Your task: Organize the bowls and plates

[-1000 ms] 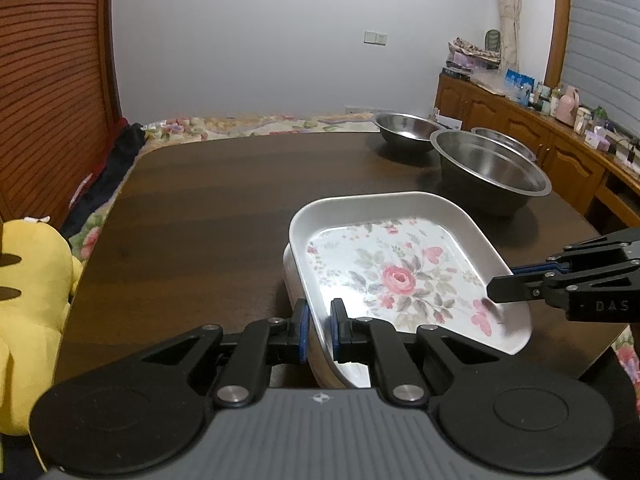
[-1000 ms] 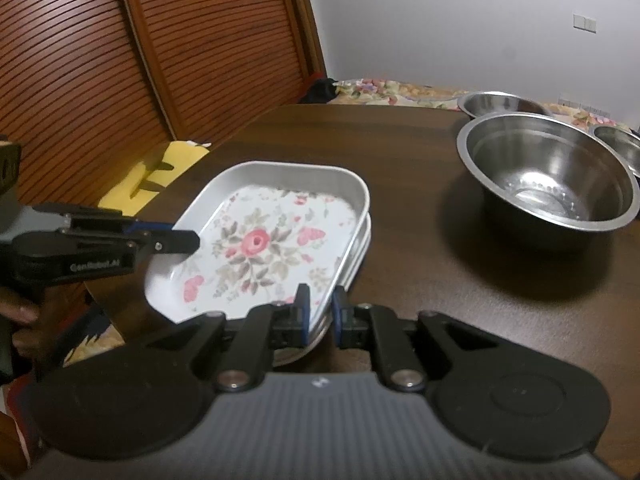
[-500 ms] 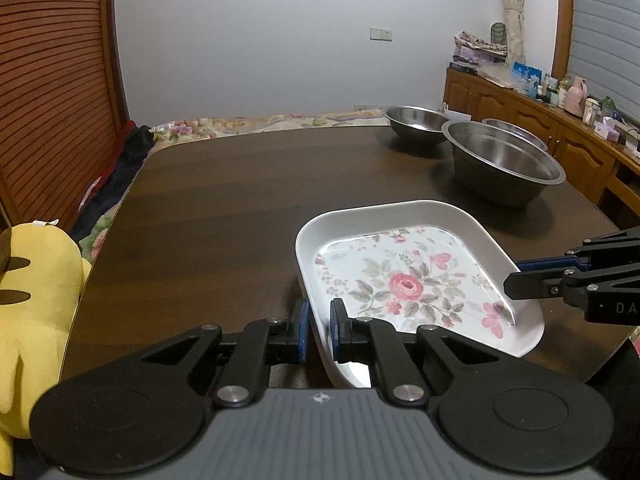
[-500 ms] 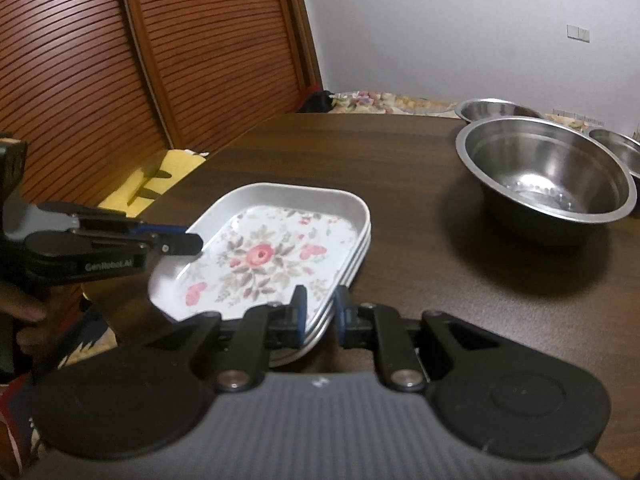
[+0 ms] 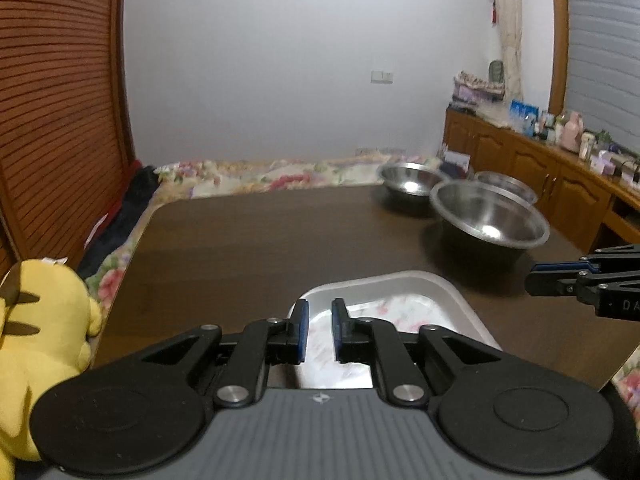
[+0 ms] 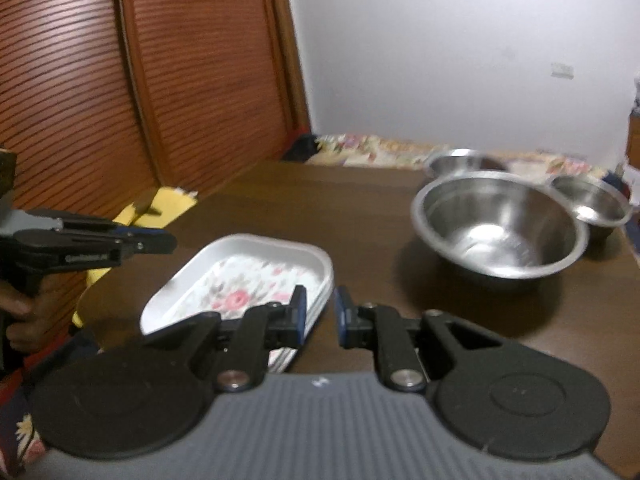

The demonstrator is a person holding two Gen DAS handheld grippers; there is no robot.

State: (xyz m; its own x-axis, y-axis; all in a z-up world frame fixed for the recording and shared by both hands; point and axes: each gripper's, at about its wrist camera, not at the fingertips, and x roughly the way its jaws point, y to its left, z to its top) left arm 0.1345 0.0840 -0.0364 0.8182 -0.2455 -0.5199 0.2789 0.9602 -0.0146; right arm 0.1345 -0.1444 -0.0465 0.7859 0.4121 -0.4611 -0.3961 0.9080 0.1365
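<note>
Stack of floral plates (image 6: 256,248) sits flat on the dark wooden table (image 5: 260,240), close to its near edge, white rims nested, rose print on the top plate.

My left gripper (image 5: 320,304): jaws opening, gap narrow, nothing between the pads. From the right wrist view its tip hangs just off the stack's left side, not touching.

My right gripper (image 6: 320,294): narrow gap, nothing in it. From the left wrist view its tip is off the stack's right side, clear of the rim.

Large steel bowl (image 6: 500,224) stands beyond the stack to the right, well apart. Two smaller steel bowls (image 6: 592,204) are farther from the stack, behind the large one.

Yellow plush toy (image 5: 40,320) is left of the stack, off the table.

Both views are motion-blurred.
</note>
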